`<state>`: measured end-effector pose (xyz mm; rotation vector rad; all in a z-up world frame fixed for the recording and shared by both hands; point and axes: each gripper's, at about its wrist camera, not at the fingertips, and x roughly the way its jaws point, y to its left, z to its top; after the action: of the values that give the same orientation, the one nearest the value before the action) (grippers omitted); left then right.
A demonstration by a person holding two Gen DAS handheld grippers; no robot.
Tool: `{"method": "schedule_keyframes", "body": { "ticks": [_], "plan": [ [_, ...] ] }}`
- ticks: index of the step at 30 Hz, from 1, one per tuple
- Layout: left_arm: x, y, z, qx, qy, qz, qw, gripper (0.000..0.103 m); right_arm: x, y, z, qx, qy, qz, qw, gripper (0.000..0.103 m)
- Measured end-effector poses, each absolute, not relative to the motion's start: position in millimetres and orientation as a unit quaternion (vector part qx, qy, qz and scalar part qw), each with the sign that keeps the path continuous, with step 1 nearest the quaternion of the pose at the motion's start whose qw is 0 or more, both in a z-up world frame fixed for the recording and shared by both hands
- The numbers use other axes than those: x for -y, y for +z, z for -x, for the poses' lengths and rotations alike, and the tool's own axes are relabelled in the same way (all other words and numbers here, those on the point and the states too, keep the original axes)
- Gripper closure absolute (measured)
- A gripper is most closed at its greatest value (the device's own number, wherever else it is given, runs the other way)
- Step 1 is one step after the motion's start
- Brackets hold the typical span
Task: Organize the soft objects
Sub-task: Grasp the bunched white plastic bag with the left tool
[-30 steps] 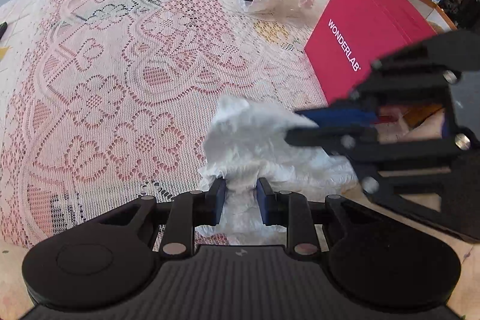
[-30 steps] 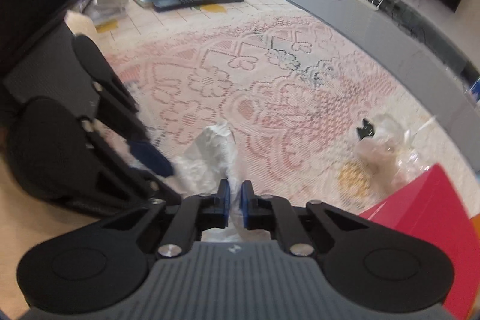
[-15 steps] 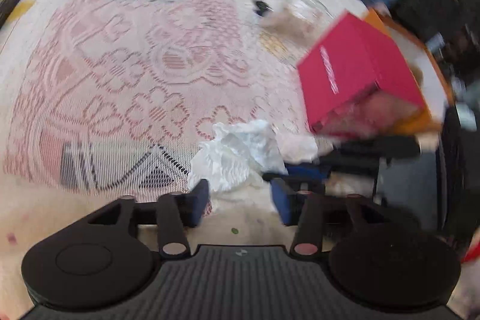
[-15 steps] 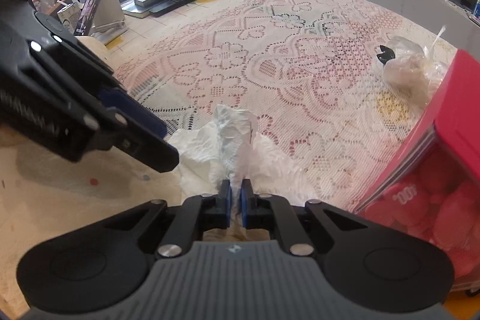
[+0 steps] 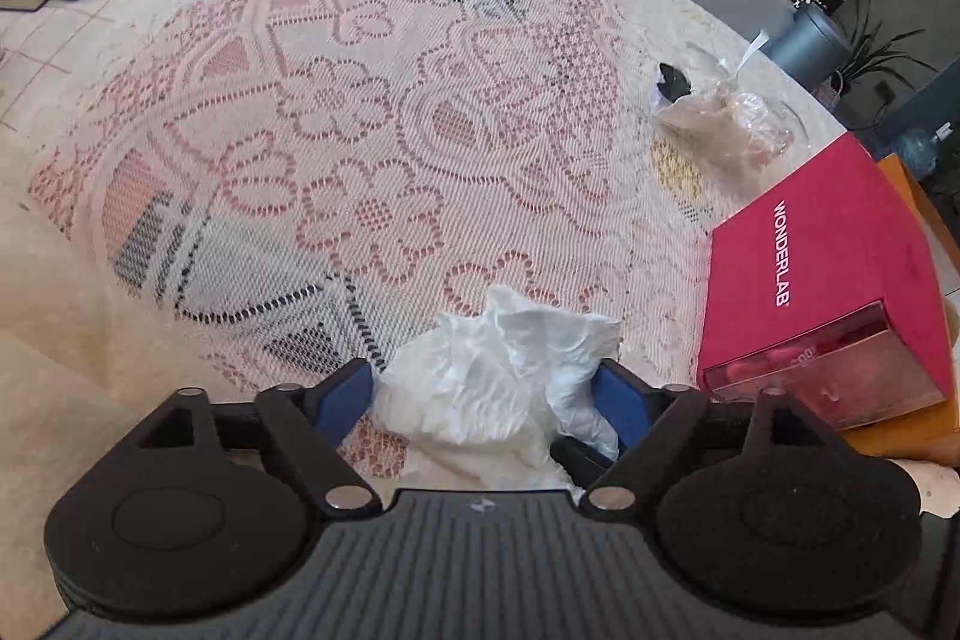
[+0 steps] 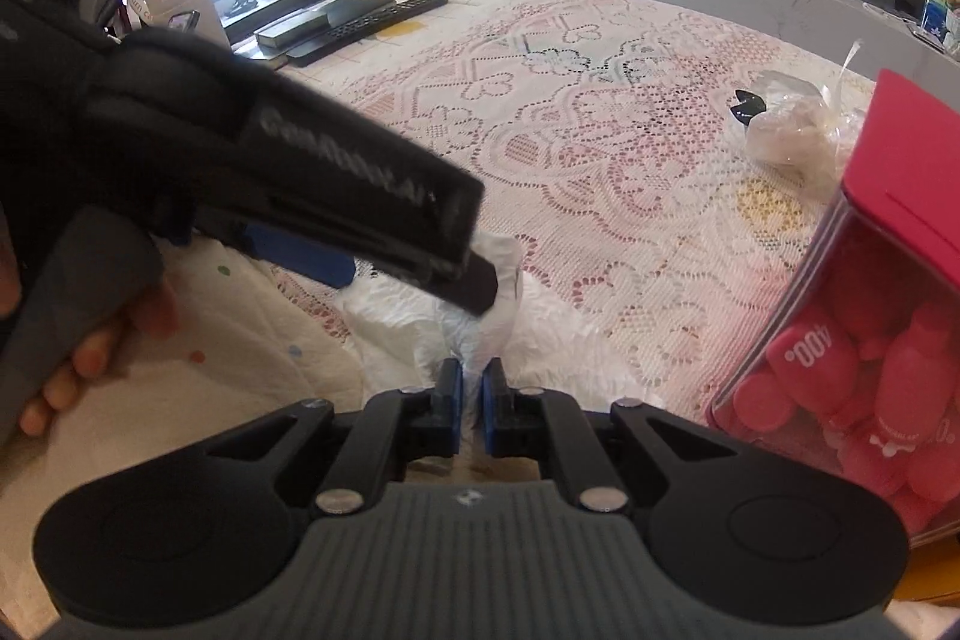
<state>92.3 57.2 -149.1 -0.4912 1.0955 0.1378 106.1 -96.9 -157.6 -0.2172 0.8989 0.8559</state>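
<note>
I'm opening my left claw (image 5: 487, 394) wide around the white tissue (image 5: 498, 382) beside the red box (image 5: 828, 280); right claw (image 6: 472, 388) is pinching it, probably regrasp next.

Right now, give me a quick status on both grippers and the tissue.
Left gripper opening, tissue loose between its jaws. Right gripper shut on tissue. Red box close beside, nothing blocking.

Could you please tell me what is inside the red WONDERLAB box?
Through the clear end of the red WONDERLAB box, small pink bottles lie packed together. The opaque red sleeve covers the rest, so how many it holds cannot be seen.
</note>
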Motion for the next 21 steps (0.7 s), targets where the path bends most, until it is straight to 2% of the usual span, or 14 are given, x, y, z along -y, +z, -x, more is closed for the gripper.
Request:
{"method": "schedule_keyframes", "body": {
  "ticks": [4, 7, 9, 11, 15, 17, 21],
  "plan": [
    [-44.1, -152.6, -93.6, -0.509, 0.058, 0.252, 0.821, 0.003, 100.7, -159.0, -108.6, -0.422, 0.402, 0.087, 0.808, 0.098],
    [-29.9, -154.0, -95.2, -0.503, 0.042, 0.236, 0.83, 0.009, 101.2, -159.4, -106.5, -0.419, 0.403, 0.086, 0.809, 0.098],
    [-24.4, -154.3, -93.0, -0.495, 0.046, 0.213, 0.841, 0.019, 100.8, -159.7, -105.6, -0.416, 0.403, 0.089, 0.81, 0.098],
    [-24.0, -153.6, -89.9, -0.486, 0.054, 0.19, 0.851, 0.044, 101.7, -160.1, -105.9, -0.415, 0.402, 0.088, 0.811, 0.098],
    [-23.6, -152.9, -84.8, -0.472, 0.062, 0.171, 0.863, 0.06, 102.9, -160.2, -108.6, -0.42, 0.403, 0.078, 0.81, 0.098],
    [-17.8, -150.0, -82.2, -0.459, 0.058, 0.152, 0.873, 0.072, 102.1, -158.7, -108.2, -0.42, 0.401, 0.08, 0.81, 0.097],
    [-19.7, -139.2, -75.4, -0.431, 0.039, 0.158, 0.888, 0.075, 104.8, -147.3, -106.6, -0.415, 0.392, 0.079, 0.817, 0.092]
  ]
}}
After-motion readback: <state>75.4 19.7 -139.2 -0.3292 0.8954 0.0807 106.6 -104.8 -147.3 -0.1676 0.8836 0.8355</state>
